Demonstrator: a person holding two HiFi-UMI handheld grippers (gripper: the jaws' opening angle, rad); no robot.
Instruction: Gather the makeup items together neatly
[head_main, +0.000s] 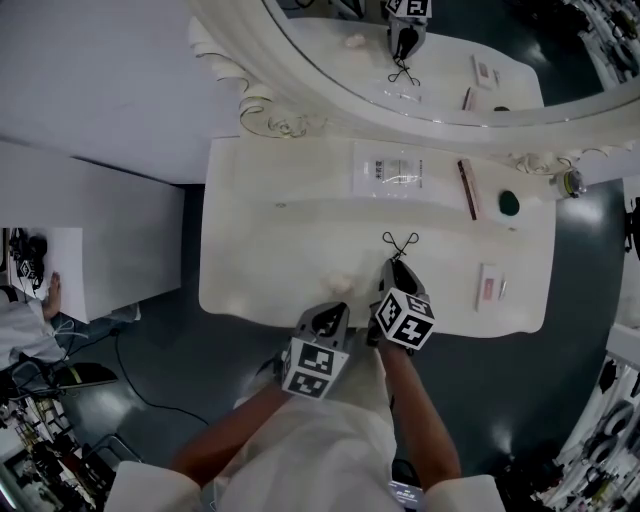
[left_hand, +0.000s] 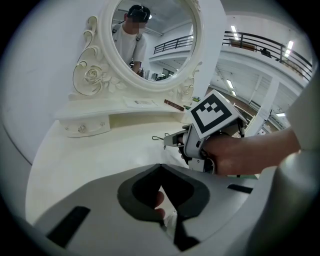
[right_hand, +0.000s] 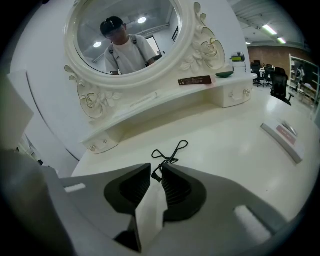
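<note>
Right gripper (right_hand: 156, 168) pinches the near end of the black eyelash curler (right_hand: 169, 159); left gripper (left_hand: 160, 166), just beside it, is clenched.

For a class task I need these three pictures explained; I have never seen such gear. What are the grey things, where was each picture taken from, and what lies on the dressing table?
No robot here: a person holds a two-jaw gripper in each hand. One picture looks down from a camera on the person's head; the other two come from cameras on the left gripper and the right gripper. On the white dressing table lie a black eyelash curler, a pink palette and a small pale puff. The right gripper's tips appear to pinch one end of the curler; the left gripper's tips are together.
</note>
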